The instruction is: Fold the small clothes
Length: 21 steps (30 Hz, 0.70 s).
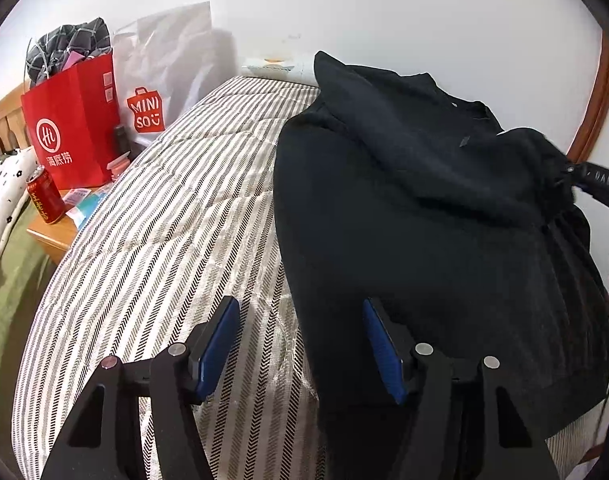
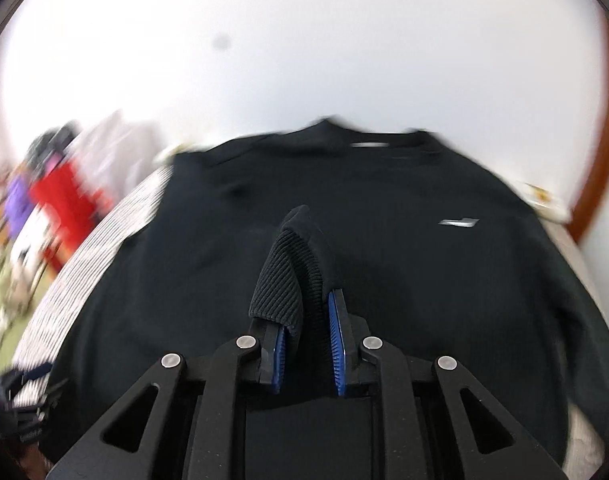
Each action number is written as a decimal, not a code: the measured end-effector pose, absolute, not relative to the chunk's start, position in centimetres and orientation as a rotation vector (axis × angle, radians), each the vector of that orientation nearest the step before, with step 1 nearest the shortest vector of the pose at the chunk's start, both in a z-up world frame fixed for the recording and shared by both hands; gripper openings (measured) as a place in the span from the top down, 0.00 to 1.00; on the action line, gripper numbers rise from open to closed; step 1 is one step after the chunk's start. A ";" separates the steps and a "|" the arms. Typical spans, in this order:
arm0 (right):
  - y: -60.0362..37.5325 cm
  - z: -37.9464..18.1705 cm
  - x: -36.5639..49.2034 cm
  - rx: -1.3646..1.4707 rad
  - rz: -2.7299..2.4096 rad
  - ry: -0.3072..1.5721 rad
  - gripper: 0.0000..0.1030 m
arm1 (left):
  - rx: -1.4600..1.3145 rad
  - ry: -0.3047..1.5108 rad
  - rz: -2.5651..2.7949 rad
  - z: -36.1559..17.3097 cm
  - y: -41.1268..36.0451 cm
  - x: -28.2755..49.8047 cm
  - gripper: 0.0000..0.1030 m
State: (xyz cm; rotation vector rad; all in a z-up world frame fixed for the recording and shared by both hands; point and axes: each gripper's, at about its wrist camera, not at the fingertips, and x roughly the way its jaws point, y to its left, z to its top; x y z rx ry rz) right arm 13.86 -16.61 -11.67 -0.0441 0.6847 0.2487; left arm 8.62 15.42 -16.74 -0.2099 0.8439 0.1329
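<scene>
left wrist: low over bed (image 1: 164, 220) | right wrist: close | shared: sweater (image 1: 404, 220)

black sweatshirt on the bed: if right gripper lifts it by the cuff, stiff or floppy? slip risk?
Likely floppy: the black sweatshirt already drapes and bunches where the right gripper holds its ribbed cuff. Slip risk looks low, since ribbed knit sits between the jaws' textured blue pads. Probably drags rather than slides cleanly on the striped quilt.

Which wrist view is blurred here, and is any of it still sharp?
Right wrist view: motion blur smears the sweater, its logo and the red bag; only the right gripper and the ribbed cuff in its jaws stay crisp. Left wrist view: sharp, evenly lit, with fisheye bending of the striped quilt.
</scene>
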 end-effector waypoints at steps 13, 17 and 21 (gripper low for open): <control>-27.2 -14.4 16.7 0.053 -0.021 0.794 0.70 | -0.168 0.859 0.111 -16.7 14.8 8.7 0.41; -28.1 -14.2 14.3 0.020 -0.095 0.785 0.40 | -0.146 0.857 0.099 -16.7 14.8 8.1 0.41; -29.5 -15.7 11.3 -0.045 -0.124 0.839 0.38 | -0.152 0.850 0.086 -16.7 14.9 7.3 0.46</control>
